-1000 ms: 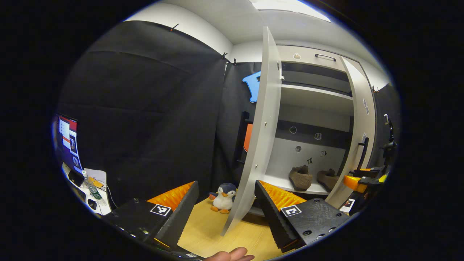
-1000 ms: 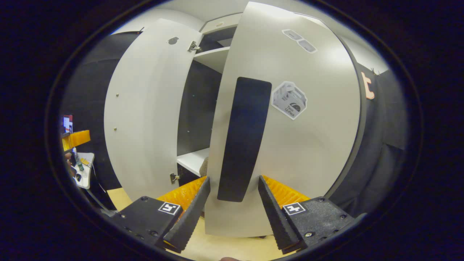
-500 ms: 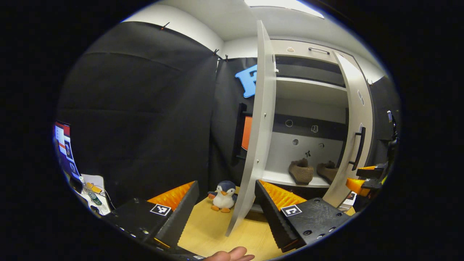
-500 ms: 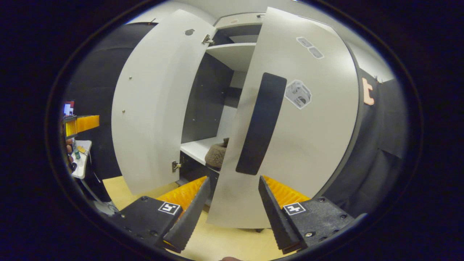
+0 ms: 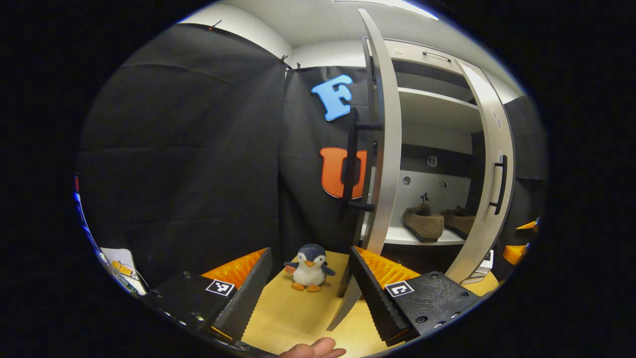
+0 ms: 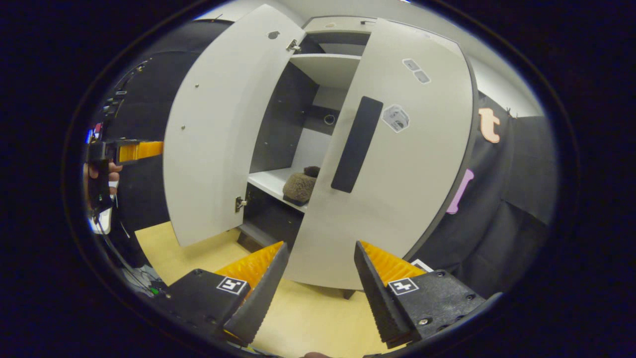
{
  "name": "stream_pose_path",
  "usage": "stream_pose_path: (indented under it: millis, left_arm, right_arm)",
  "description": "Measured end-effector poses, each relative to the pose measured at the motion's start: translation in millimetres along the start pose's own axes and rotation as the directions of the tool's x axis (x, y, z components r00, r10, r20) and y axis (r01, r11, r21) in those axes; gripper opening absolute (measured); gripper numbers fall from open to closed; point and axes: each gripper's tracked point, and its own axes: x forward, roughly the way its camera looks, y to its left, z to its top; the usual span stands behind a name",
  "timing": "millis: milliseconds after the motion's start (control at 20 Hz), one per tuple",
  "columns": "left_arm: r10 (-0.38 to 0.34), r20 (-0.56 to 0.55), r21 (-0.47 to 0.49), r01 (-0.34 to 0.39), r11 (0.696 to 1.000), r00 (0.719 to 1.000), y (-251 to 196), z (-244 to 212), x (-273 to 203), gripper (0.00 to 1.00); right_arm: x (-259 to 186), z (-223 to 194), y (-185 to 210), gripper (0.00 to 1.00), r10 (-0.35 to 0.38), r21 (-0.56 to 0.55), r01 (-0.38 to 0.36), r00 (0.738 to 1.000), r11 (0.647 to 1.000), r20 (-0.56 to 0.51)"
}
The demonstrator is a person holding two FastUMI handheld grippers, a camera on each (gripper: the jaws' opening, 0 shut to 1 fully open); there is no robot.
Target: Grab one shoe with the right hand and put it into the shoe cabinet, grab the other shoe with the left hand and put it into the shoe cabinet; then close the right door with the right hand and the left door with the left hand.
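Two shoes (image 5: 423,223) sit side by side on the lower shelf (image 5: 397,238) of the shoe cabinet (image 5: 432,114), both brown and fuzzy, toes toward the back wall. From my right gripper view one shoe (image 6: 299,186) shows on that same shelf, in the gap between the doors.

Left door (image 5: 385,144): ajar, seen nearly edge-on in my left gripper view, its dark bar handle (image 5: 352,164) on the outer face. Right door (image 6: 392,164): partly swung in, not shut, with a long dark handle (image 6: 357,144) and a few stickers (image 6: 395,118) on its front.

My left gripper (image 5: 310,293): jaws wide, holding nothing, the left door's lower edge just ahead of the right-hand finger; I cannot tell whether they touch. My right gripper (image 6: 320,293): jaws wide, empty, aimed at the bottom of the right door and apart from it.

One plush penguin (image 5: 309,259) stands on the wooden floor (image 5: 298,318) between my left fingers, farther off. One fingertip of a hand (image 5: 313,349) shows at the bottom edge.
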Motion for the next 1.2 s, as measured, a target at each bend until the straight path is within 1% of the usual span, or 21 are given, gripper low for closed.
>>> stream_pose_path:
  millis: [50, 100, 150, 250, 300, 450, 500, 600, 850, 1200]
  left_arm:
    - [0.014, -0.004, 0.022, -0.014, 1.0, 1.0, 3.3, -1.5, 5.8, 0.94]
    - [0.011, 0.02, 0.05, -0.012, 0.999, 1.0, 1.4, 2.6, 5.2, 0.93]
    - [-0.002, 0.035, 0.072, -0.001, 0.997, 0.999, -0.5, 3.4, 6.0, 0.93]
    - [-0.046, 0.031, 0.06, 0.044, 0.997, 0.998, -5.1, 2.7, 4.3, 0.94]
    - [-0.06, 0.019, 0.048, 0.059, 0.997, 0.998, -4.9, 1.9, 5.9, 0.94]
    - [-0.056, 0.021, 0.039, 0.055, 0.998, 0.998, -5.5, 2.5, 7.8, 0.94]
    - [-0.052, 0.02, 0.033, 0.051, 0.998, 0.998, -6.1, 2.1, 7.2, 0.92]
    - [-0.062, 0.014, 0.024, 0.061, 0.998, 0.998, -7.3, 1.7, 7.7, 0.92]
    - [-0.147, -0.003, 0.045, 0.147, 0.988, 0.989, -15.0, -0.8, 17.7, 0.92]
    - [-0.234, -0.026, 0.054, 0.236, 0.97, 0.972, -51.7, -3.4, 14.8, 0.92]
  right_arm:
    - [-3.3, -3.8, -0.2, 0.89, -0.008, -0.005, 0.008, 1.0, 1.0, -0.011]
    - [-6.8, -7.5, -1.0, 0.9, -0.017, -0.011, 0.017, 1.0, 1.0, -0.021]
    - [-9.7, -12.2, -2.0, 0.89, -0.022, -0.016, 0.021, 0.999, 1.0, -0.034]
    - [-12.3, -20.5, 0.0, 0.9, -0.02, -0.014, 0.019, 0.998, 1.0, -0.056]
    - [-10.9, -23.1, 0.8, 0.89, -0.019, -0.012, 0.018, 0.998, 1.0, -0.064]
    - [-8.8, -23.2, 1.5, 0.89, -0.015, -0.014, 0.014, 0.998, 1.0, -0.067]
    - [-8.6, -22.3, 2.9, 0.89, -0.008, -0.015, 0.007, 0.998, 1.0, -0.063]
    - [-5.6, -21.6, 5.1, 0.89, 0.005, -0.02, -0.006, 0.998, 1.0, -0.058]
    - [1.1, -21.1, 4.3, 0.89, 0.033, -0.008, -0.034, 0.998, 0.999, -0.053]
    - [2.8, -29.9, -12.9, 0.89, 0.028, -0.023, -0.03, 0.998, 0.999, -0.063]
